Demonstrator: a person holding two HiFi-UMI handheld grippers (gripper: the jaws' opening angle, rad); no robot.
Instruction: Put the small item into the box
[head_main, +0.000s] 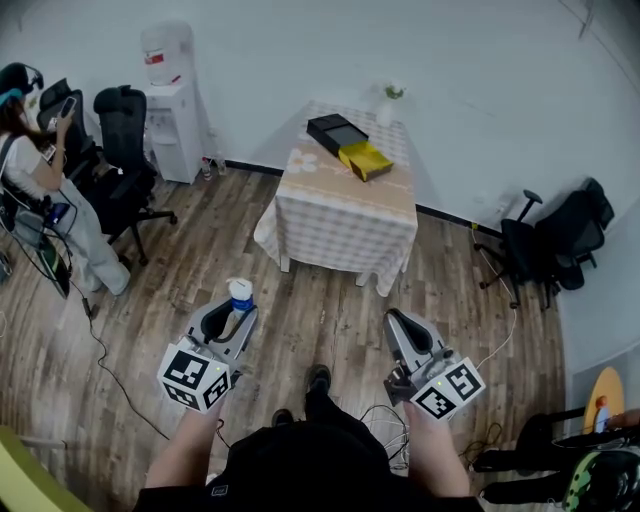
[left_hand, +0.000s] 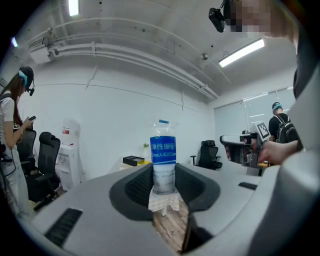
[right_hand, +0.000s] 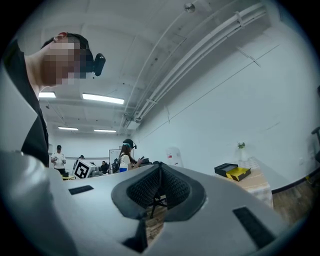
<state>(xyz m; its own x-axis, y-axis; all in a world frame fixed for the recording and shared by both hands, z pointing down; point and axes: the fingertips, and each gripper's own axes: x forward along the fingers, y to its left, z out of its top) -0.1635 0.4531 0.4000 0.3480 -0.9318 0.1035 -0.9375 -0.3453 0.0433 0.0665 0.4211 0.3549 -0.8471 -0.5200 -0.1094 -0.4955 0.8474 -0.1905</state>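
Two steps are remaining, by my judgement, since the left gripper (head_main: 228, 318) is clamping the small bottle (head_main: 240, 292) upright, well apart from the open box (head_main: 350, 147) on the table (head_main: 345, 225), while the right gripper (head_main: 400, 328) is pressing its jaws together on nothing.

Bright, even light — fisheye-warped edges
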